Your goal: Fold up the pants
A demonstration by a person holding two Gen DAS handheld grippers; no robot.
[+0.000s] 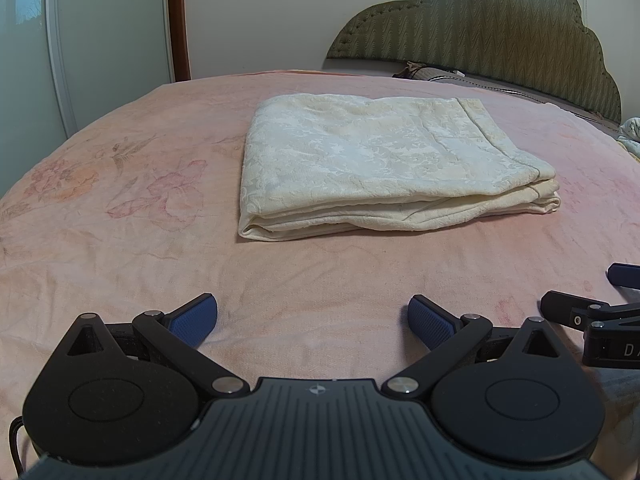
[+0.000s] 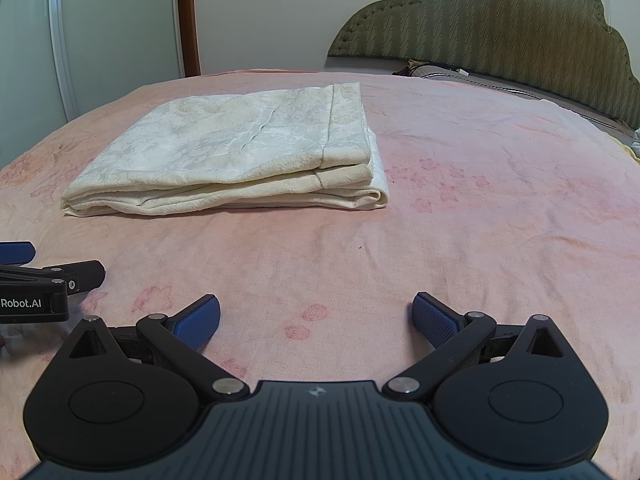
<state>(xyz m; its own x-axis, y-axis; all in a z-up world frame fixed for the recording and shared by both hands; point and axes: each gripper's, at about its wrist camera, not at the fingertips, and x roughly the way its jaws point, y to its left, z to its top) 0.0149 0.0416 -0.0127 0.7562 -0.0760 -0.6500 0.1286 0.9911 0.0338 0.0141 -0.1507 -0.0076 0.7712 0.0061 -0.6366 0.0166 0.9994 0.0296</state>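
Observation:
Cream patterned pants lie folded into a flat rectangular stack on the pink bed sheet. In the right wrist view the same pants sit left of centre, with layered edges facing me. My left gripper hovers low over the sheet well short of the stack, wide open and holding nothing. My right gripper is likewise wide open and holds nothing, nearer than the pants and to their right. Each gripper shows at the edge of the other's view: the right gripper and the left gripper.
A green quilted headboard stands at the far right with pillows below it. A white wardrobe door and a brown door frame rise beyond the bed's far left. Other cloth lies at the right edge.

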